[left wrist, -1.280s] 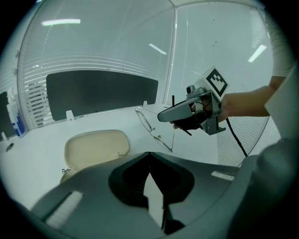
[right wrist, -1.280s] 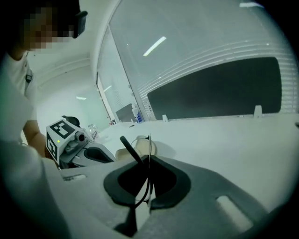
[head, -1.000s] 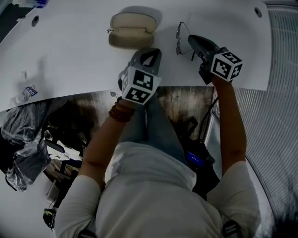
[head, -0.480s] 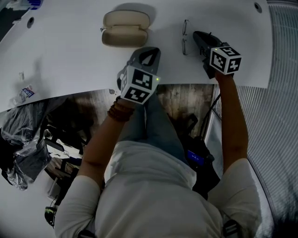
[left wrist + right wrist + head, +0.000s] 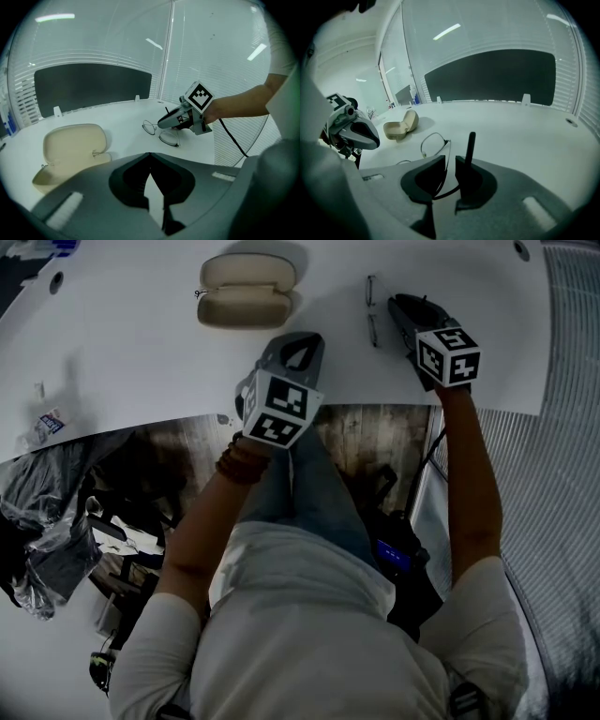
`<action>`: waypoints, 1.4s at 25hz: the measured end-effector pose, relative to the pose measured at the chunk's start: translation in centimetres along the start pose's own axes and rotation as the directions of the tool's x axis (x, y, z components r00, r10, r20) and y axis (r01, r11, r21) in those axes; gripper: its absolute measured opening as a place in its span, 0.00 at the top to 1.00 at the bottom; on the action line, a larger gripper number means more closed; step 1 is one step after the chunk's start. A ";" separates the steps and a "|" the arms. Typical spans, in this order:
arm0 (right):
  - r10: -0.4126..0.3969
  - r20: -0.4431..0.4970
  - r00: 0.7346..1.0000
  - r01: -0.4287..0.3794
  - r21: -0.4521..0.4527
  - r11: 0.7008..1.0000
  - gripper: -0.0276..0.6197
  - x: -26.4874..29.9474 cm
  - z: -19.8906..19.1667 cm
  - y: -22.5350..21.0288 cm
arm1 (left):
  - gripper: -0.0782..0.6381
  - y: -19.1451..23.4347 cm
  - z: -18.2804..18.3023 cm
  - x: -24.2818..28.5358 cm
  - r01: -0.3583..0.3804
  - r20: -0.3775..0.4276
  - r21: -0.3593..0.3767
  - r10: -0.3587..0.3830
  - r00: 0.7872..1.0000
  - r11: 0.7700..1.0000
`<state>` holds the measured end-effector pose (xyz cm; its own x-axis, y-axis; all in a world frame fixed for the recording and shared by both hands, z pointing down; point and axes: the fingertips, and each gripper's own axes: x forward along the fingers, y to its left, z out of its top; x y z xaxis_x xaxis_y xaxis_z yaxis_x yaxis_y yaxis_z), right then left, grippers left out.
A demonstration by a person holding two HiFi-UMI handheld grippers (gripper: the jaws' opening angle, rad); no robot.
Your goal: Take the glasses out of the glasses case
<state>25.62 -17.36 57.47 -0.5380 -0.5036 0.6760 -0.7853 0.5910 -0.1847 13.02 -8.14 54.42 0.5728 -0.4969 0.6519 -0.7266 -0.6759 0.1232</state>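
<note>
- One white bench [image 5: 141, 343] carries everything; two small round holes show in it, one near each far corner.
- One glasses case [image 5: 246, 292], beige, lies on the bench with its lid swung open. It is empty inside as far as the head view shows.
- One pair of glasses [image 5: 373, 310], thin wire frame with two clear lenses, lies on the bench well to the right of the case and apart from it.
- Two tongs, one in each hand, each with one cube of black-and-white square markers.
- The left tongs [image 5: 298, 341] hang over the bench's near edge, just in front of the case. Their tips meet and nothing is between them.
- The right tongs [image 5: 394, 301] are at the glasses. Their jaws have just been opening and now stand a little apart. One wire temple of the glasses runs through the gap, but the pads do not press on it. A dark temple tip stands up beside one jaw.
- One small packet [image 5: 45, 424] with blue print lies near the bench's left edge, and a small pale item sits just beyond it. The print is too small to read.
- One string of dark beads [image 5: 242, 465] circles the person's left wrist.
- No brand or wording can be read on the case, the glasses or the tongs; the marker squares are patterns, not letters.
</note>
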 end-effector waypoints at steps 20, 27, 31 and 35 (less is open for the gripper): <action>-0.051 -0.011 0.999 0.051 -0.002 0.999 0.63 -0.6 -0.7 -1.6 | 0.89 -0.9 -0.3 0.4 0.011 0.002 0.003 -0.011 1.000 1.000; -0.050 0.018 0.999 0.049 0.036 0.998 0.63 -0.9 0.1 -1.7 | 0.89 -0.7 -0.4 0.4 0.010 0.007 0.006 -0.010 1.000 1.000; -0.047 0.029 0.998 0.045 0.038 0.998 0.62 -1.2 0.7 -1.6 | 0.89 -0.7 -0.2 0.2 0.009 0.008 0.007 -0.009 1.000 1.000; -0.063 0.025 0.998 0.063 0.031 0.998 0.62 -1.5 0.7 -1.9 | 0.89 -0.8 0.1 0.0 0.011 0.013 0.010 -0.011 1.000 1.000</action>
<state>27.69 -18.17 56.31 -0.4945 -0.5553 0.6686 -0.8265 0.5384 -0.1641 13.67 -7.64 54.27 0.5858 -0.4968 0.6404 -0.7166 -0.6866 0.1229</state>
